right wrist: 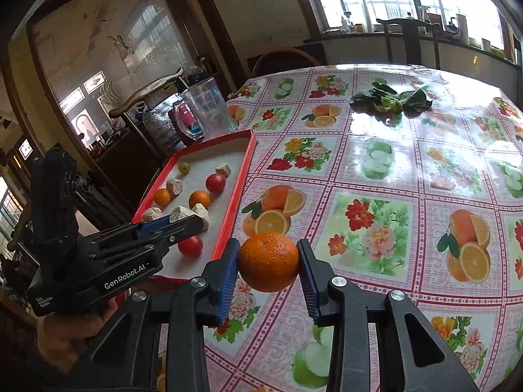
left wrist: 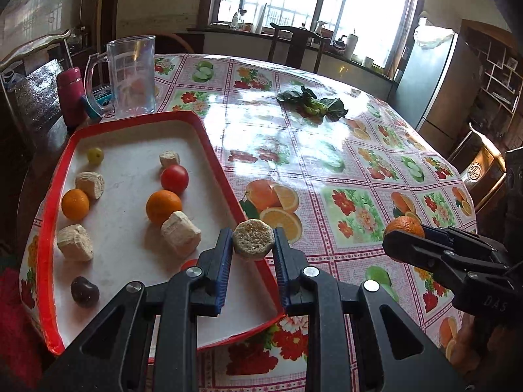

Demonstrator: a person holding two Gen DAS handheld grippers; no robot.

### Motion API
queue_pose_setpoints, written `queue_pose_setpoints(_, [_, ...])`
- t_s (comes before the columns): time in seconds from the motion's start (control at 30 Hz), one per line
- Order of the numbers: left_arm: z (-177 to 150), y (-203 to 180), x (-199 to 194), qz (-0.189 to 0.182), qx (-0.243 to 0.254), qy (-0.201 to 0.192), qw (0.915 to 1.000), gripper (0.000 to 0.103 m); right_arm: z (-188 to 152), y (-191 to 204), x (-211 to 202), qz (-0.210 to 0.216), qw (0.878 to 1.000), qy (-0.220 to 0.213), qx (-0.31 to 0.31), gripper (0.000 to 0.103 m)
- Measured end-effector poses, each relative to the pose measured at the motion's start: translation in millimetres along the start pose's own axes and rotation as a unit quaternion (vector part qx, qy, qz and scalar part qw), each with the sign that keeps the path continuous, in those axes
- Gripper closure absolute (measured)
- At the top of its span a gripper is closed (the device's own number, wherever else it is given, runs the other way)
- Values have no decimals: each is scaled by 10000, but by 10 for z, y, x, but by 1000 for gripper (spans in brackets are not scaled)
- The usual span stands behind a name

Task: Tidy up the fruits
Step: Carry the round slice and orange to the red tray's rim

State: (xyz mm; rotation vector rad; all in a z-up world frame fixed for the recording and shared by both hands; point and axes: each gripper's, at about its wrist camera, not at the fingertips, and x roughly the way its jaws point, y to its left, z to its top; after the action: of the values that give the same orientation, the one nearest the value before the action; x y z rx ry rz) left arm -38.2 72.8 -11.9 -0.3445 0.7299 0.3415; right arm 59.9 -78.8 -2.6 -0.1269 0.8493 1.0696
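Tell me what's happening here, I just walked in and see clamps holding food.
A person is sorting food at a table with a handheld gripper in each hand. The left gripper is shut on a round crumbly cake above the near corner of the red tray. The right gripper is shut on an orange over the tablecloth. More oranges, tomatoes and cakes lie in the tray.
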Motion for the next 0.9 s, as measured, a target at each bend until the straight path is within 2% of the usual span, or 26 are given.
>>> queue_pose_setpoints(0.4, [-185,377,-222,202,-249,-68,9995,81,-33,381,209,231,9990,237,-303,67])
queue_pose_setpoints(0.9, [-456,1023,-558,297,-819,-124,9961,81,-16,637,506,326,9967,502,-551,67])
